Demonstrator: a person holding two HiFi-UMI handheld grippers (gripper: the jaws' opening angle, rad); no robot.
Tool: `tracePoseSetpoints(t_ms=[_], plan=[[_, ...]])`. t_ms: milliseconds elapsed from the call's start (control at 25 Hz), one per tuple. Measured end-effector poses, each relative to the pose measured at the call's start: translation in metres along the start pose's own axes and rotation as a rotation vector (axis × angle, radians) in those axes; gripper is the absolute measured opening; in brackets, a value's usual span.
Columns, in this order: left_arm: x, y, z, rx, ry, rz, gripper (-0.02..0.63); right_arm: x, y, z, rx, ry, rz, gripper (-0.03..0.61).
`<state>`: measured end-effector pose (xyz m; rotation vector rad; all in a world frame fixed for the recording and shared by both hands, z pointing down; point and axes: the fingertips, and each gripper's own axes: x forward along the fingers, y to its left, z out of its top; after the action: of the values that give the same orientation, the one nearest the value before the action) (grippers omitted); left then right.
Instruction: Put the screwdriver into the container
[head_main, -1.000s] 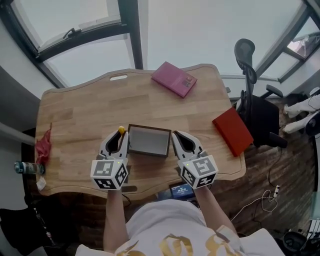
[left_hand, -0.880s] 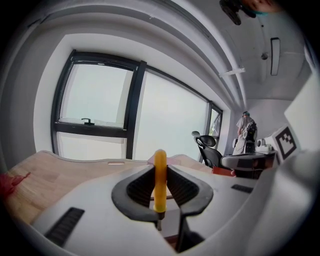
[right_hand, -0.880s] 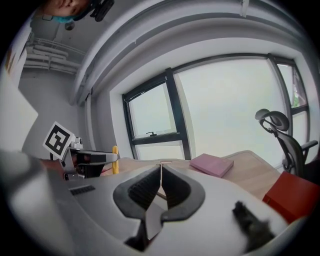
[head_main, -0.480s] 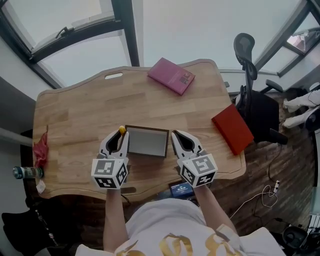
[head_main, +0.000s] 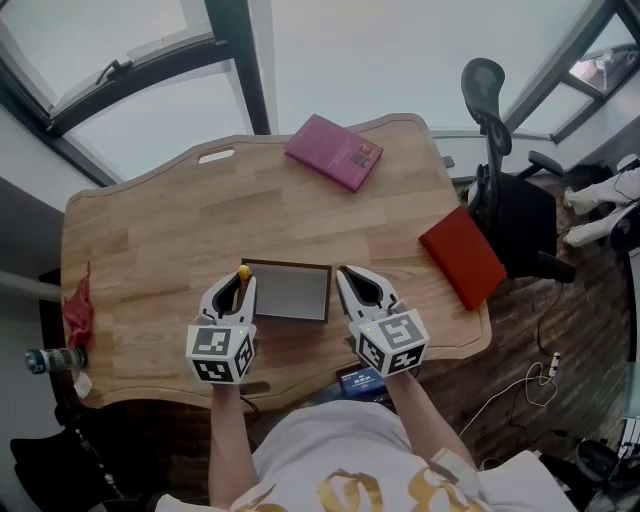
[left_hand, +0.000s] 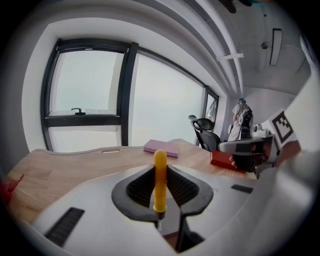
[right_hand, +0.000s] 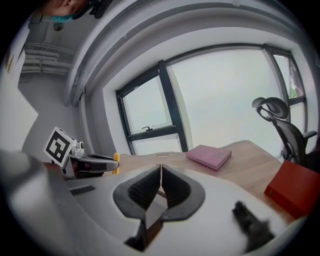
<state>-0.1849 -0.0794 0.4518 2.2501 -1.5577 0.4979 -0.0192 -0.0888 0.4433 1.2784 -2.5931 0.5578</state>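
A yellow-handled screwdriver (head_main: 242, 272) stands between the jaws of my left gripper (head_main: 238, 284), which is shut on it. In the left gripper view the handle (left_hand: 160, 182) rises upright between the dark pads, with the metal shaft below. The container (head_main: 290, 294), a shallow grey tray with a dark rim, lies on the wooden table (head_main: 170, 230) between my two grippers. Just right of the tray, my right gripper (head_main: 350, 277) is shut with nothing in it; its pads (right_hand: 150, 187) meet in the right gripper view.
A pink book (head_main: 333, 151) lies at the table's far edge and a red book (head_main: 462, 258) at its right edge. An office chair (head_main: 500, 190) stands to the right. A red crumpled thing (head_main: 77, 310) and a can (head_main: 55, 360) sit at the left.
Both grippers have sunk a little toward the table on either side of the tray. The screwdriver has stayed in the left jaws.
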Motion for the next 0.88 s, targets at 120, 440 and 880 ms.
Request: tracePoseSetpoints(t_ms=[120, 440, 880], plan=[[0.005, 0.001, -0.005, 0.012, 0.017, 0.001, 0.08, 0.001, -0.002, -0.004, 0.007, 0.009, -0.001, 0.032], [0.017, -0.006, -0.014, 0.058, 0.069, -0.019, 0.08, 0.005, -0.008, -0.014, 0.024, 0.033, 0.004, 0.032], [0.034, -0.01, -0.033, 0.062, 0.15, -0.08, 0.08, 0.014, -0.014, -0.026, 0.053, 0.063, -0.003, 0.032]])
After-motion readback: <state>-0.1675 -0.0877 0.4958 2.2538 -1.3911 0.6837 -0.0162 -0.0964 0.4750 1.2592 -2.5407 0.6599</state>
